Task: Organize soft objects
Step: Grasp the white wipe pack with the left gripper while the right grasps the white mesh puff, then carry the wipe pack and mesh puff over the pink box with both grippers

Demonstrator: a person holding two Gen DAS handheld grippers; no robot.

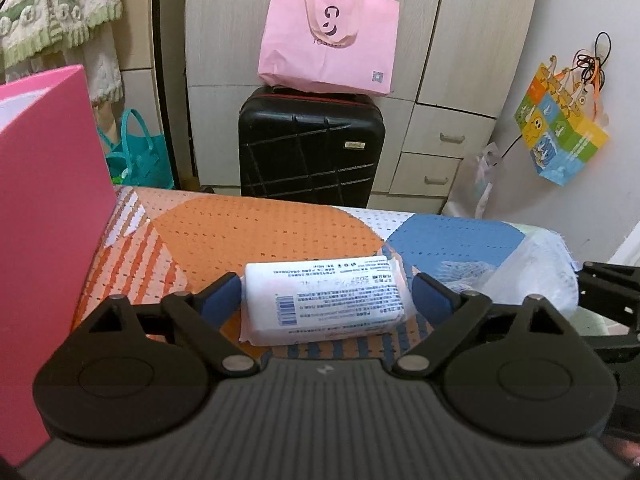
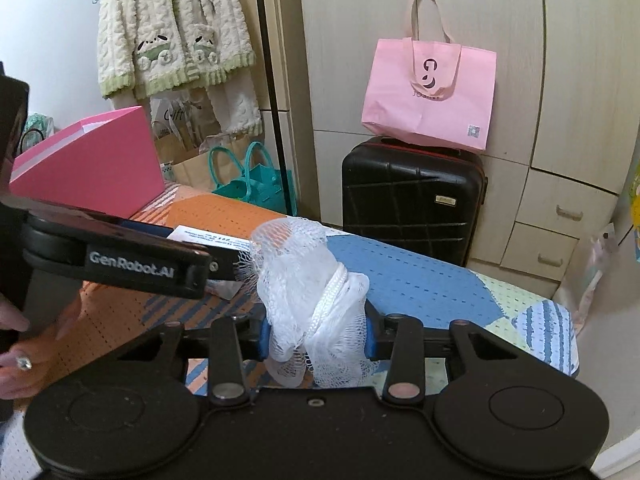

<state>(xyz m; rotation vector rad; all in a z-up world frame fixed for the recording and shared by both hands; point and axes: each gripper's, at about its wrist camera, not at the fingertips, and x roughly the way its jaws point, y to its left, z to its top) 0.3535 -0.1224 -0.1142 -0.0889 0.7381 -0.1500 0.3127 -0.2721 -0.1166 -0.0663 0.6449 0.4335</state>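
Nearest in the right wrist view, the right gripper (image 2: 316, 334) has its 2 blue pads (image 2: 264, 338) pressed into a white mesh bath puff (image 2: 308, 292), whose white cord runs down its middle; the puff is squeezed between them and bulges above and below. Just left of it the left gripper (image 2: 224, 258) reaches across, its black side printed "GenRobot.AI".

In the left wrist view the left gripper (image 1: 326, 298) stands wide open, its blue pads (image 1: 222, 296) on either side of a white tissue pack (image 1: 326, 302) without clearly pressing it. The pack lies flat on the patterned bed cover (image 1: 256, 228), over an orange patch, its back panel carrying a barcode and lines of small print too fine to read. The mesh puff (image 1: 532, 268) shows at the right edge.

On the near left stands a pink box (image 1: 48, 208). Farther off, beyond the bed, a black suitcase (image 1: 310, 144) stands against the wardrobe (image 1: 460, 60), with a pink tote bag (image 1: 332, 40) on top bearing a dark logo and blurred lettering. A teal bag (image 1: 136, 156) sits far left, and a colourful cartoon bag (image 1: 560, 128) hangs far right.
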